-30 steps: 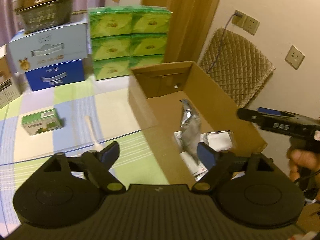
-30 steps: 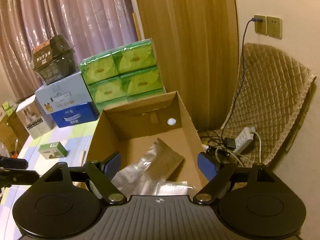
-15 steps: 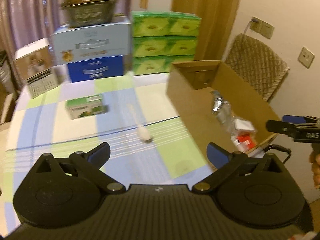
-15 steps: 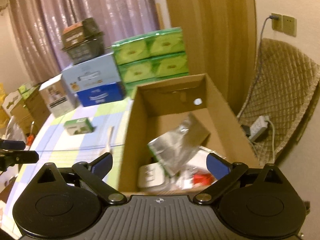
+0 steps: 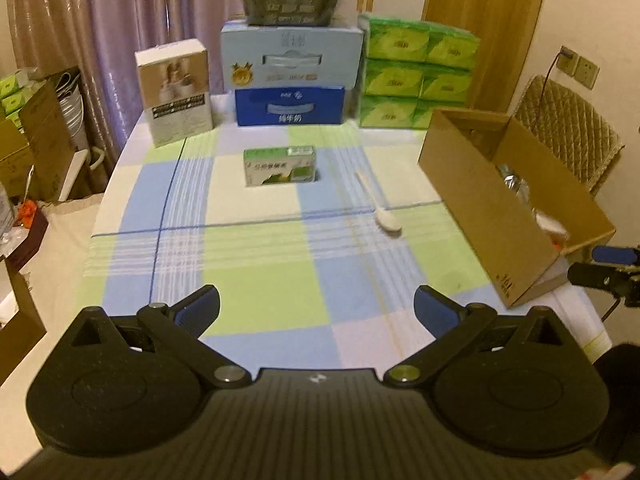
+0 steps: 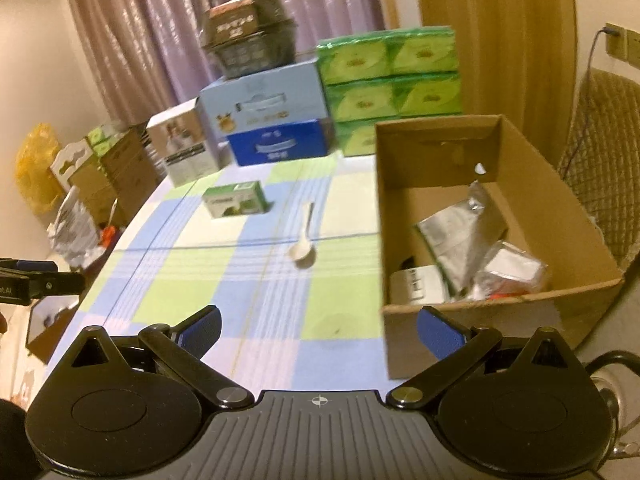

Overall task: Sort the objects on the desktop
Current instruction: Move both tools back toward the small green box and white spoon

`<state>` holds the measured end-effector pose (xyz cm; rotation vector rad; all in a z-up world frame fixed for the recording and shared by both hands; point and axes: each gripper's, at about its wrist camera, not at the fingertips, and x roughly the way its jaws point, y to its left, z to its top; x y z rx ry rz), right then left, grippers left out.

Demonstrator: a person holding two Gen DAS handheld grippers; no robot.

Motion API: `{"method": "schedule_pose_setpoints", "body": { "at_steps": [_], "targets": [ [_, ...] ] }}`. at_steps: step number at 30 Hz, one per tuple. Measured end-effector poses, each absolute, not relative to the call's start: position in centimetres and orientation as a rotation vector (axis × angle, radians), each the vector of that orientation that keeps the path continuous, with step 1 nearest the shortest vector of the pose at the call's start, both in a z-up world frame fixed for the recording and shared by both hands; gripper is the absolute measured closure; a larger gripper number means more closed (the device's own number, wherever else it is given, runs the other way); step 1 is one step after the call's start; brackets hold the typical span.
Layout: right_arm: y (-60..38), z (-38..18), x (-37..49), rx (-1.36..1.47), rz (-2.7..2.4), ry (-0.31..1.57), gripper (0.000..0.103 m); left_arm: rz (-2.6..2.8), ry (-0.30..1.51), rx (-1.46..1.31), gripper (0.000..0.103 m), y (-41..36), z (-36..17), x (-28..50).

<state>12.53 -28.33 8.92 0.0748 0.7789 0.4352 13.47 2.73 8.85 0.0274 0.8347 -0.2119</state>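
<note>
1. a table point(image 5: 256, 292) under a checked cloth of blue, green and white fills the room's middle; purple curtains point(image 5: 100, 20) hang behind it and a wooden door point(image 5: 480, 4) stands at the back right.
2. along the far edge of the table sit stacked blue boxes point(image 5: 290, 80), a white box point(image 5: 174, 92) to their left and green tissue packs point(image 5: 416, 76) to their right.
3. a cardboard box point(image 6: 496, 216) stands on the table's right side, open on top, with a silver pouch point(image 6: 460, 232) and other packets inside.
4. a small green box point(image 5: 280, 166) lies near the table's middle; a white spoon point(image 5: 380, 204) lies between it and the cardboard box, touching neither.
5. the left gripper point(image 5: 316, 308) hangs over the table's near edge, fingers spread wide and empty, spoon and green box well ahead of them.
6. the right gripper point(image 6: 318, 326) hangs likewise, fingers wide and empty, its right finger in front of the cardboard box's near wall.
</note>
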Motion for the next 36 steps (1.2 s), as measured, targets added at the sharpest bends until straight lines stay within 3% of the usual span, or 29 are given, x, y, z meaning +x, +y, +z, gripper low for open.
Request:
{"method": "schedule_pose_setpoints", "body": {
  "at_steps": [18, 36],
  "targets": [
    [-23.5, 7.0, 12.7, 0.002, 0.493, 0.818, 0.002, -0.218, 0.871, 0.062, 0.001, 5.1, 7.1, 12.6],
    [-18.5, 5.3, 19.6, -0.108, 0.554, 0.825, 0.002, -0.335, 0.896, 0.239, 0.002, 5.4, 5.8, 19.9]
  ]
}}
